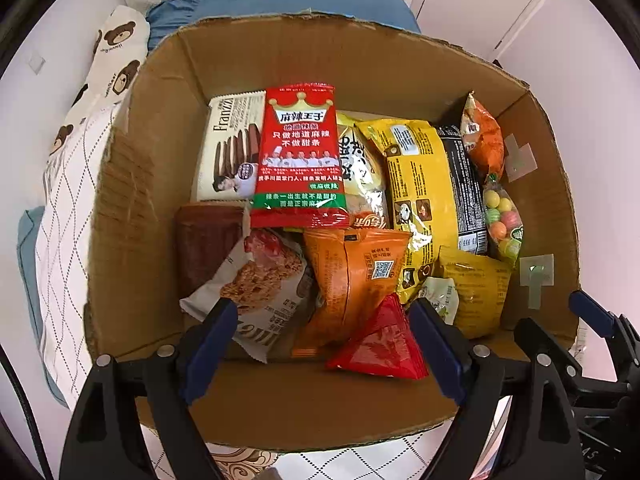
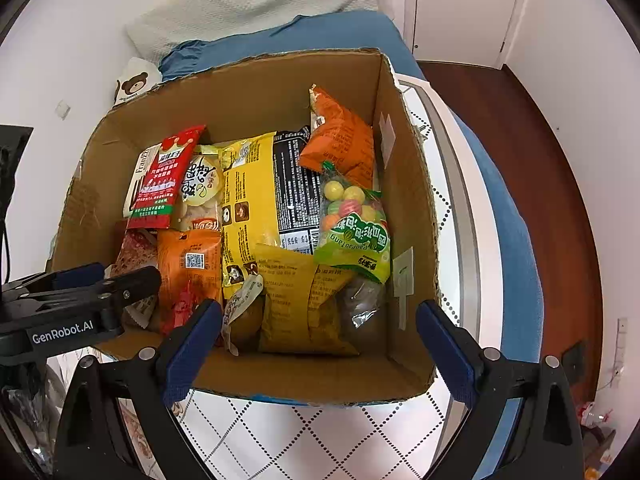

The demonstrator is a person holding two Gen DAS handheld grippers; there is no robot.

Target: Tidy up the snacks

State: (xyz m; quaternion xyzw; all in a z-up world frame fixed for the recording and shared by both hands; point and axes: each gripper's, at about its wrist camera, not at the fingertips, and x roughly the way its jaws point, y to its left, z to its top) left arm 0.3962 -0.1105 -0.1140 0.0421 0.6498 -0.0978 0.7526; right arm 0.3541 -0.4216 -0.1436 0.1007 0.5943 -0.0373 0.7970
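Both grippers, left [image 1: 324, 344] and right [image 2: 318, 354], hang spread wide and empty over the box [image 1: 132, 216]; the snacks [image 1: 300, 160] are all inside. Looks like mid-sort, next needs picking 1 pack.

A bed [image 2: 516, 216] with a blue sheet fills most of the room behind and to the right, and a white quilted cover with a dotted diamond pattern [image 2: 320, 436] lies spread over it. At the head rests a pale waffle-textured pillow [image 2: 256, 4], and beside it a cream cloth printed with brown bears [image 1: 116, 60]. The walls [image 1: 60, 32] are plain white and evenly lit. White cabinet doors [image 2: 460, 8] stand at the far right. Dark reddish-brown wood floor [image 2: 552, 184] runs along the right side of the bed, where a wall socket [image 2: 622, 334] sits low on the white wall.
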